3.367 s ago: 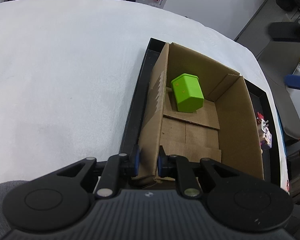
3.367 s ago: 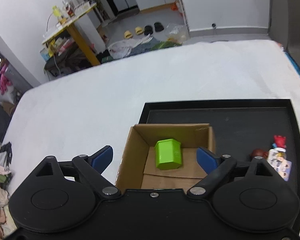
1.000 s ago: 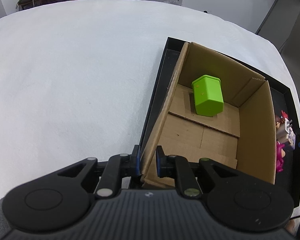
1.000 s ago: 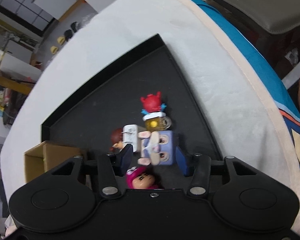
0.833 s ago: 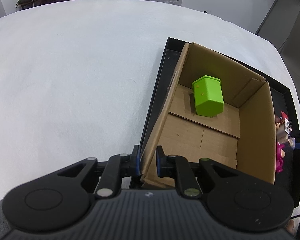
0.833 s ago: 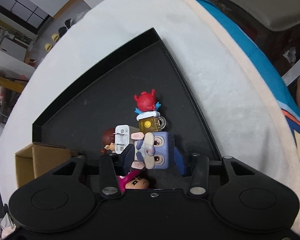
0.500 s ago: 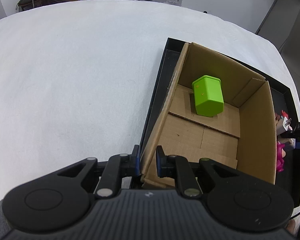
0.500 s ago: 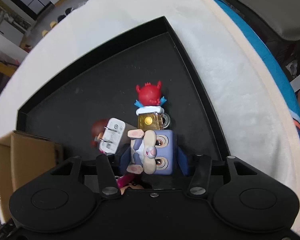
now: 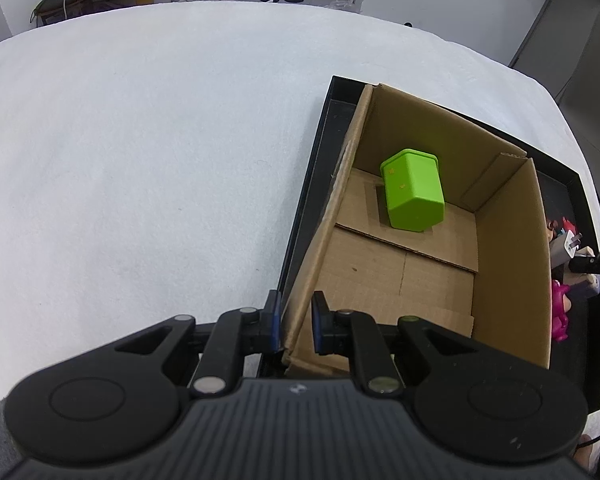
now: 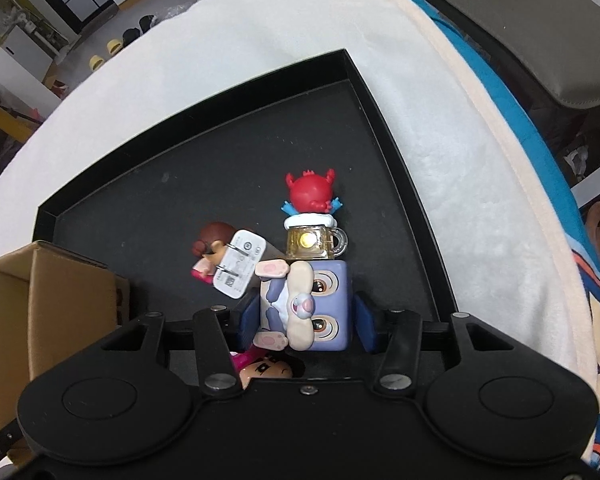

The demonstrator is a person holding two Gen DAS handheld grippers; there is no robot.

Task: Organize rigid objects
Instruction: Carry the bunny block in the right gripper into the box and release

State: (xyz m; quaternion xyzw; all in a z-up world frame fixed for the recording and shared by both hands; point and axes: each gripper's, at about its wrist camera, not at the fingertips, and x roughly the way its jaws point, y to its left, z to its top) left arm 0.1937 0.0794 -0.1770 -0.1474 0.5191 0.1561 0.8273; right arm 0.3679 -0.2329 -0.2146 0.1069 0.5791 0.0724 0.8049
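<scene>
My left gripper (image 9: 296, 324) is shut on the near wall of the cardboard box (image 9: 508, 264), one pad inside and one outside. A green plastic container (image 9: 414, 196) lies on its side in the box. The box stands in a black tray (image 10: 204, 128). In the right wrist view, my right gripper (image 10: 306, 320) straddles a purple cube toy with a rabbit face (image 10: 328, 300). Its blue pads (image 10: 250, 320) sit close beside the cube, with a thin gap on the right. The toy still rests on the tray.
Packed round the cube are a beer-mug toy (image 10: 314, 242), a red figure (image 10: 312, 196), a white plug (image 10: 240, 268), a brown-haired figure (image 10: 212, 240) and a pink figure (image 10: 260, 366). The tray's right rim (image 10: 400, 160) is close. White cloth covers the table (image 9: 140, 160).
My right gripper has slid forward and down over the toys, so the purple cube now lies between its pads. The left gripper and the box have not moved.
</scene>
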